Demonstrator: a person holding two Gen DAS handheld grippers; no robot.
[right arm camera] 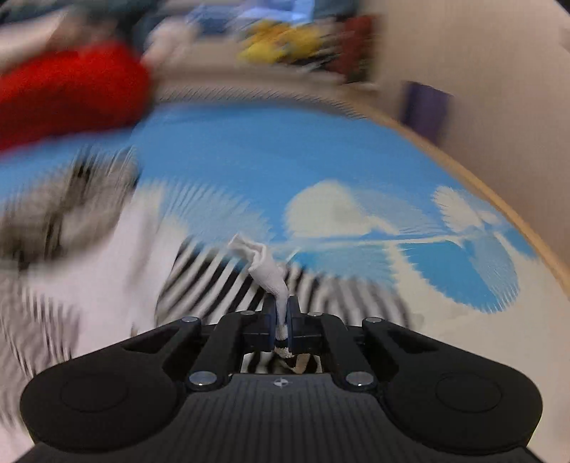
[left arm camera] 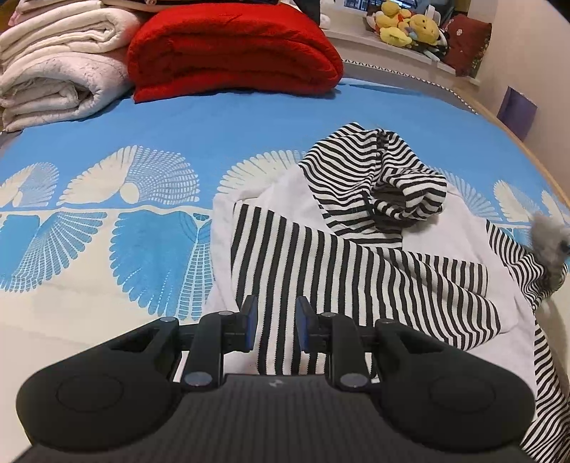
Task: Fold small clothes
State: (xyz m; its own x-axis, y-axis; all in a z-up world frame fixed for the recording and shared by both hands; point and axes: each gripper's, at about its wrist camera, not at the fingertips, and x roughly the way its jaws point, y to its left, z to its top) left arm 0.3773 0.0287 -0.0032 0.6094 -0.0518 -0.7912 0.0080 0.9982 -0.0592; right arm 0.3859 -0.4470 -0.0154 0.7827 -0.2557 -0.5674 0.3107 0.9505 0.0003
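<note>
A small black-and-white striped garment with white panels (left arm camera: 359, 256) lies rumpled on the blue and white bedspread (left arm camera: 107, 213), its hood bunched at the far side. My left gripper (left arm camera: 276, 320) is open, its jaws either side of a striped edge of the garment without clamping it. In the right wrist view, which is motion-blurred, my right gripper (right arm camera: 281, 317) is shut on a pinch of the garment's white fabric (right arm camera: 265, 267), with striped cloth (right arm camera: 221, 285) spread just below it.
A folded red blanket (left arm camera: 231, 50) and rolled white blankets (left arm camera: 60, 71) lie at the far side of the bed. Yellow plush toys (left arm camera: 406, 25) sit on a shelf behind. The bed's wooden edge (right arm camera: 498, 199) curves along the right, next to the wall.
</note>
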